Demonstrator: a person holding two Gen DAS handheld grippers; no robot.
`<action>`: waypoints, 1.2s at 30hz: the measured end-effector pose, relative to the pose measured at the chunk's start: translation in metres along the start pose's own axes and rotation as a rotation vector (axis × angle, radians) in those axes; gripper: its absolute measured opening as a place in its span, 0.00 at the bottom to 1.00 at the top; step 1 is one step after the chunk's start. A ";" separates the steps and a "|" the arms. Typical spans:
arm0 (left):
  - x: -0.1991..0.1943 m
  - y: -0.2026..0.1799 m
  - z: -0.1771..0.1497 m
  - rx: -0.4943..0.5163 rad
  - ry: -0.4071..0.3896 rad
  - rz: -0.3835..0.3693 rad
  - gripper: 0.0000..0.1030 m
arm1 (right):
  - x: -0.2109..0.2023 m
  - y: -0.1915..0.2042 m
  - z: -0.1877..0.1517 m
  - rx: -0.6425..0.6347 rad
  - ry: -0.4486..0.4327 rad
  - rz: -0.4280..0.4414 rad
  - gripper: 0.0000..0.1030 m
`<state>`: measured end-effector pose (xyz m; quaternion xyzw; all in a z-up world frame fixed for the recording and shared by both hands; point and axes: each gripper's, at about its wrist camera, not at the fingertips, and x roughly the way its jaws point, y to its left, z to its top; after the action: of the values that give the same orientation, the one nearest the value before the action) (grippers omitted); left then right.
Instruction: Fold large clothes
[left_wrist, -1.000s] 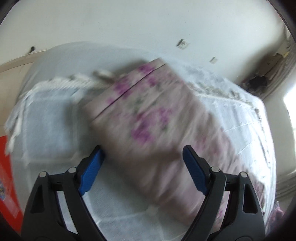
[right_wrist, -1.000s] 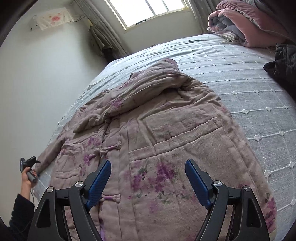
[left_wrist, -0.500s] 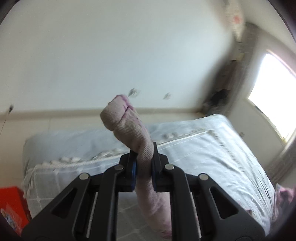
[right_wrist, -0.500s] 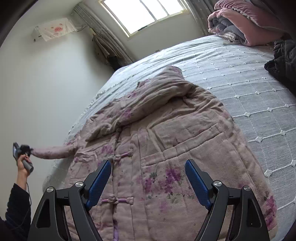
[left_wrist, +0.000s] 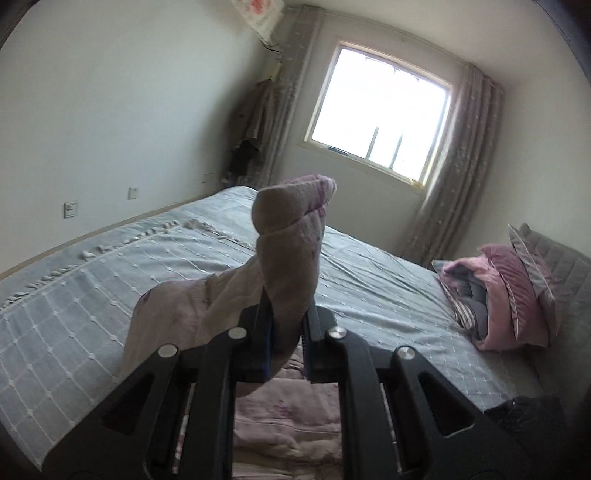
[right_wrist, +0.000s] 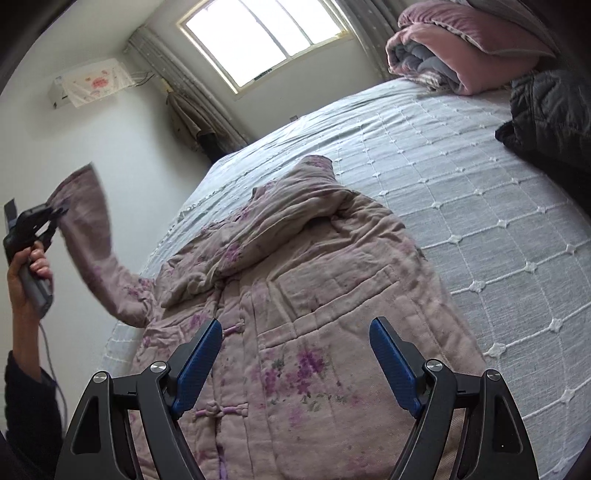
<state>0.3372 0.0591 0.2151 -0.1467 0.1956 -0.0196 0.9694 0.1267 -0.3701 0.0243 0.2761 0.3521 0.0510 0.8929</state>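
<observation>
A pink padded jacket (right_wrist: 295, 295) with purple flowers and knot buttons lies spread front-up on the bed. My left gripper (left_wrist: 288, 325) is shut on the cuff end of its left sleeve (left_wrist: 291, 243) and holds it raised above the bed; the right wrist view shows that gripper (right_wrist: 55, 216) at the far left with the sleeve (right_wrist: 88, 236) hanging from it. My right gripper (right_wrist: 295, 354) is open and empty, hovering over the jacket's lower front near a pocket. The other sleeve lies folded across the chest.
The bed (right_wrist: 461, 177) has a grey-blue quilted cover. A rolled pink and grey blanket (right_wrist: 454, 48) lies at the head end, also in the left wrist view (left_wrist: 509, 295). A black jacket (right_wrist: 546, 110) lies at the right. A white wall runs along the bed's left side.
My left gripper shut on the sleeve end and lifted it up off the bed, swinging toward the window. My right gripper stayed open over the jacket's lower front.
</observation>
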 end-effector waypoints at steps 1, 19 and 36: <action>0.016 -0.020 -0.016 0.005 0.033 -0.019 0.13 | 0.000 -0.002 0.000 0.008 0.004 0.002 0.81; 0.143 -0.152 -0.218 0.052 0.458 -0.090 0.46 | -0.024 -0.014 0.010 0.068 -0.021 0.037 0.81; 0.004 -0.115 -0.235 0.186 0.485 0.022 0.64 | -0.020 -0.044 0.013 0.134 -0.003 -0.067 0.81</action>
<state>0.2524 -0.1163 0.0408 -0.0459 0.4213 -0.0615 0.9037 0.1159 -0.4183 0.0207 0.3233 0.3624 -0.0031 0.8741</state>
